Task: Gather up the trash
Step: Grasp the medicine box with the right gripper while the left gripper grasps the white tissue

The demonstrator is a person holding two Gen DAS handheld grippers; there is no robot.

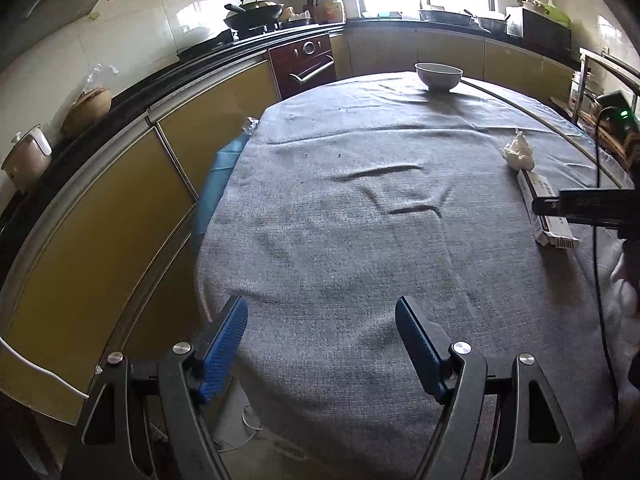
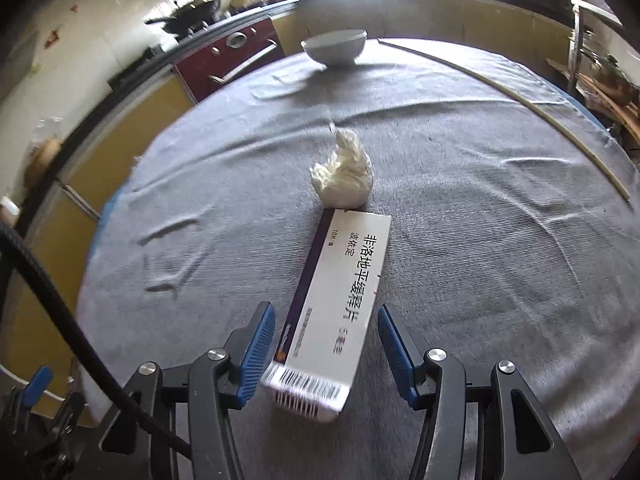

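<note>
1. Two pieces of trash lie on my counter [image 2: 480, 240], which is draped in a grey cloth: a long white medicine box [image 2: 340, 292] and a crumpled white wad [image 2: 344, 172] of paper or thin plastic. They sit end to end, the wad touching or just beside the far end of the box, on the right-hand part of the counter as the left view shows it.

2. My right tool [image 2: 326, 344] is spread, with the near, barcoded end of the box between its blue pads; I see a gap on each side, so I judge nothing is pinched yet.

3. My left tool [image 1: 322, 344] is spread wide over bare cloth near the counter's front left edge, holding nothing.

4. I expect the box to be light, thin card: stiff along its length, easy to crush across its broad face, and a bit slick where it is printed. I would close on its two long narrow sides, a little further in from the barcoded end than the pads stand now, so it does not swing or tip out.

5. I judge the wad to be very light and soft; it should squash under the pads and can be taken anywhere across its middle. It may roll away if nudged.

6. A white bowl [image 1: 438, 76] stands at the far edge of the counter, well apart from the trash. From this low angle I cannot see inside it.

7. I see no bin or bag for the trash in either view.
</note>
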